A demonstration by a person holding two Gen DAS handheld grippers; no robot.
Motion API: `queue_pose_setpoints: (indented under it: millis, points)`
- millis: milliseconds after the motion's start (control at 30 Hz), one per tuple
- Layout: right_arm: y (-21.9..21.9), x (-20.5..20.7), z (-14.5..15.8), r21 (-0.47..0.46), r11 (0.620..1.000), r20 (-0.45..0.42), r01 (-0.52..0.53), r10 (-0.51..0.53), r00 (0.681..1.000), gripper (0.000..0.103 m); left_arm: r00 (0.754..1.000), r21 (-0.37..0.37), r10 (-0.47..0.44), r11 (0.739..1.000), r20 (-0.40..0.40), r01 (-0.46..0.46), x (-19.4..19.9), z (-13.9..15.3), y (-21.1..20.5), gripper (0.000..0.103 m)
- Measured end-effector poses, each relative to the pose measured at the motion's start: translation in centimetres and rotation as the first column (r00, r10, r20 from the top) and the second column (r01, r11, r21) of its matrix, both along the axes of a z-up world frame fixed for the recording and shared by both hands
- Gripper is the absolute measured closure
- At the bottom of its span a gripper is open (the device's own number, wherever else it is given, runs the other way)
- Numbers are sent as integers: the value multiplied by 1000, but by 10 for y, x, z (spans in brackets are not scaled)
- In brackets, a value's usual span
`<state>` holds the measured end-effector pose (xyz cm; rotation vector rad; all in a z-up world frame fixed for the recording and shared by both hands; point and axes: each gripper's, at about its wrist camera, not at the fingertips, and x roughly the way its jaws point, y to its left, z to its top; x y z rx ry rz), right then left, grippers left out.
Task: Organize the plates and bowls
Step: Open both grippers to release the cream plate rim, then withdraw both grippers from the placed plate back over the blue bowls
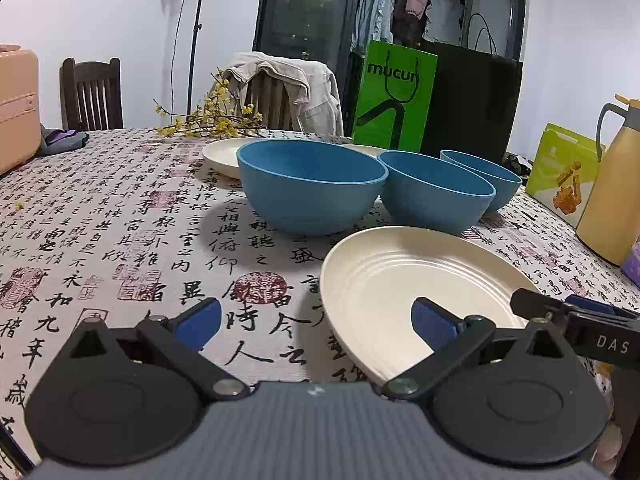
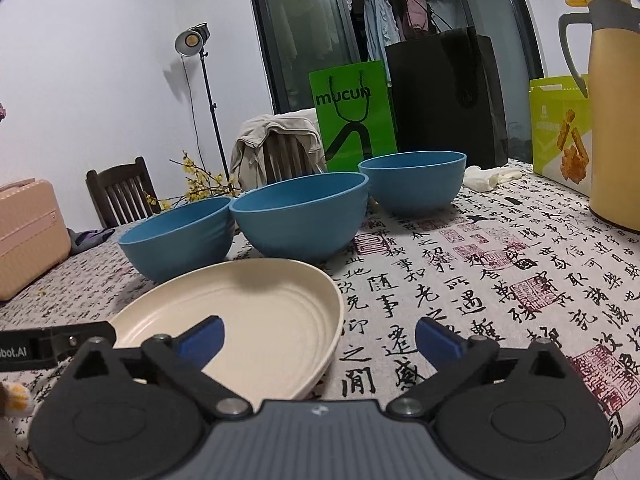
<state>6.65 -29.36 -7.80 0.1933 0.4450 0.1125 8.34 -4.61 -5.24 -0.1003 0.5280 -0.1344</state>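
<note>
Your left gripper [image 1: 316, 322] stands spread wide with nothing between its blue pads; the right-hand pad hangs over the near part of the cream plate [image 1: 400, 292], though you cannot tell from this view whether it touches; the left-hand pad is over bare tablecloth [image 1: 120, 220]. Your right gripper [image 2: 318, 340] is likewise wide apart and holds nothing; its left-hand pad sits over the same cream plate [image 2: 256, 304], its right-hand pad over the printed cloth.

The cream plate lies flat on the table nearest you, and it is empty, showing only its ringed floor. Behind it three blue bowls stand upright in a row; the left bowl [image 1: 312, 186] and the middle bowl [image 1: 436, 192] are touching or nearly so at their rims; the far right bowl [image 1: 486, 178] sits partly behind the middle one. What you can see of the insides of the left and middle bowls holds nothing; the third bowl's inside is mostly hidden. Another cream plate [image 1: 222, 152] lies behind the left bowl, its visible part bare.

At the back stand a green paper bag [image 1: 394, 100] and a black bag [image 1: 472, 104]; a yellow thermos jug [image 2: 612, 108] is on the right, just beside a green box [image 2: 560, 132].
</note>
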Motion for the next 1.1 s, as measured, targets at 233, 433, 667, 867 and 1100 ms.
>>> queue_pose_setpoints:
  millis: [233, 433, 667, 867, 1100]
  points:
    - [1, -4, 1, -3, 1000, 3, 2, -2, 1000, 0, 1000, -12, 8, 1000, 5, -8, -4, -1, 6, 0]
    - [3, -7, 4, 0, 1000, 11, 8, -8, 1000, 0, 1000, -16, 16, 1000, 6, -16, -7, 0, 10, 0]
    - [2, -15, 9, 19, 1000, 18, 8, -8, 1000, 0, 1000, -33, 22, 999, 16, -22, -18, 3, 17, 0]
    - [3, -22, 11, 22, 1000, 14, 5, -5, 1000, 0, 999, -41, 38, 998, 27, -37, -26, 7, 24, 0]
    - [12, -27, 15, -3, 1000, 13, -18, 18, 1000, 0, 998, -46, 39, 998, 40, -37, -34, 12, 30, 0]
